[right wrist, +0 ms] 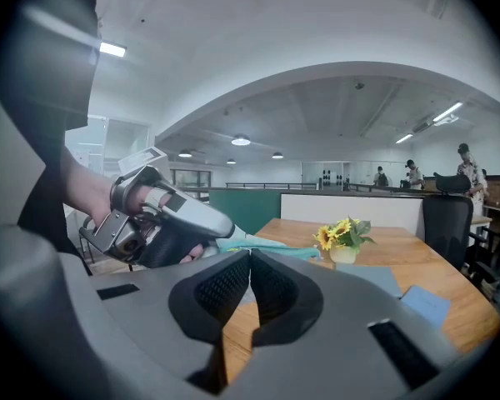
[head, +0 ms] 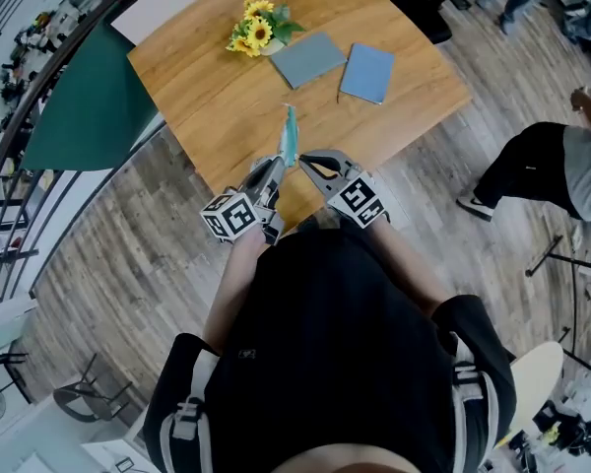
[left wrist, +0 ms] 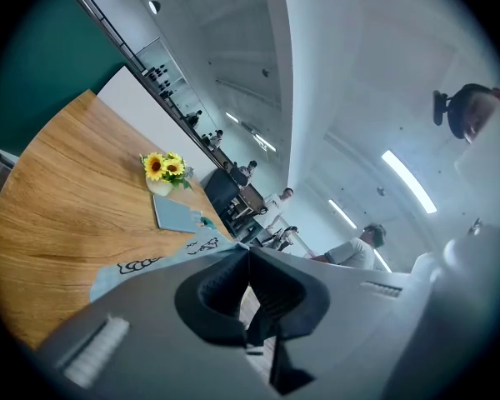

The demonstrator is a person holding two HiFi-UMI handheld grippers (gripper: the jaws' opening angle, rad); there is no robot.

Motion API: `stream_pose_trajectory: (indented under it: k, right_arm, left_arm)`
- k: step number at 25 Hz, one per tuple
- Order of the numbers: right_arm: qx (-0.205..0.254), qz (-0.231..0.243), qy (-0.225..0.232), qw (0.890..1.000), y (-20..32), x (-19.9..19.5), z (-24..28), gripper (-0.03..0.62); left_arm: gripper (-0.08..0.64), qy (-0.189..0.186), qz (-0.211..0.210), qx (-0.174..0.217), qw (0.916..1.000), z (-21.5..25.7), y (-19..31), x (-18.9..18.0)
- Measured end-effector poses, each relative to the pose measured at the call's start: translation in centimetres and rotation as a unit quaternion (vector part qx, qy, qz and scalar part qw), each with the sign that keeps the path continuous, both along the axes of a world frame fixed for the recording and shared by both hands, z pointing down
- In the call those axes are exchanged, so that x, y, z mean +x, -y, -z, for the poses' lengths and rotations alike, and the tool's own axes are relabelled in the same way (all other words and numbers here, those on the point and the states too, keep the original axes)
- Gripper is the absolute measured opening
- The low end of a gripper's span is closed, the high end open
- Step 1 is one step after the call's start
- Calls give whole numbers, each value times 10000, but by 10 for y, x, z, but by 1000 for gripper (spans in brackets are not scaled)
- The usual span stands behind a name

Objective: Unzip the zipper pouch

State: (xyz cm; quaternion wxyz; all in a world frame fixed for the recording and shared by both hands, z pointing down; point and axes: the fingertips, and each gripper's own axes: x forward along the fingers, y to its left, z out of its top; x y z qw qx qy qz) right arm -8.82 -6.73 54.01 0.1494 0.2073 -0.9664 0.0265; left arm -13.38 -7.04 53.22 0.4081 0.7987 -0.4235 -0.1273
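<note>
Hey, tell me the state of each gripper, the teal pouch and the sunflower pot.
Left gripper: shut on the teal pouch.
Right gripper: shut, tips at the pouch; a pinch on it is unclear.
Teal pouch: held up on edge; zipper unreadable.
Sunflower pot: upright on the table.

Wooden table bears sunflowers (yellow), grey case, blue case.

Overhead and low views, shared table

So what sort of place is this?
Probably an open-plan office: a black high-backed office chair, long strip ceiling lights, and other people in the distance beyond the square wooden table.
</note>
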Motion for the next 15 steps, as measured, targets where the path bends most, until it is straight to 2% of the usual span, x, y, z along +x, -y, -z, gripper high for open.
stream_pose_trajectory:
  k: [15]
  right_arm:
    - [35, -349, 59, 9994, 8, 6, 3, 8]
  left_arm:
    - [3, -2, -126, 18, 9999, 2, 4, 7]
